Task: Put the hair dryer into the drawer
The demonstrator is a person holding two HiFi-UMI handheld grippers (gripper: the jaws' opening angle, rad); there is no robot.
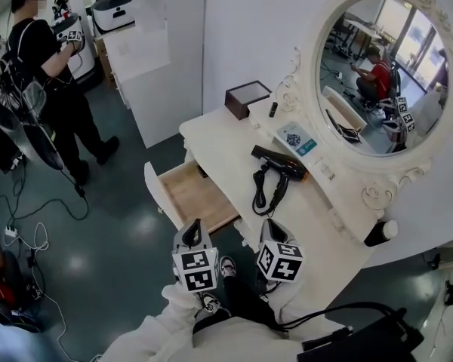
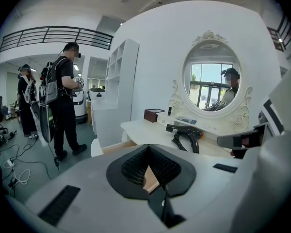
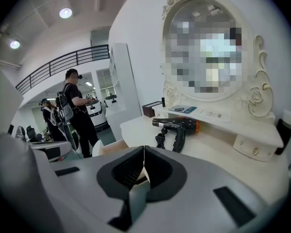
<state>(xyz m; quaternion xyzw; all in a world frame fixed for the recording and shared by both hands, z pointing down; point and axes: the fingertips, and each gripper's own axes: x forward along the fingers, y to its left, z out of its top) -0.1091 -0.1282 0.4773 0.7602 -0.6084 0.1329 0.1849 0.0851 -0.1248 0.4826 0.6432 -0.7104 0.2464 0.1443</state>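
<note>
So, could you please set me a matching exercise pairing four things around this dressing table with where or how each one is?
Things:
1. black hair dryer
2. wooden drawer
3. dark brown square box
4. teal booklet

Places or states:
A. pulled open below the white tabletop
B. on the raised shelf under the oval mirror
C. lying on the tabletop, its cord bundled beside it
D. at the tabletop's far corner

Pairs: 1-C, 2-A, 3-D, 4-B

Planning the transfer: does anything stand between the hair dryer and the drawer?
Nothing visible does. The hair dryer lies on the table near the drawer, which is pulled open with nothing seen inside.
</note>
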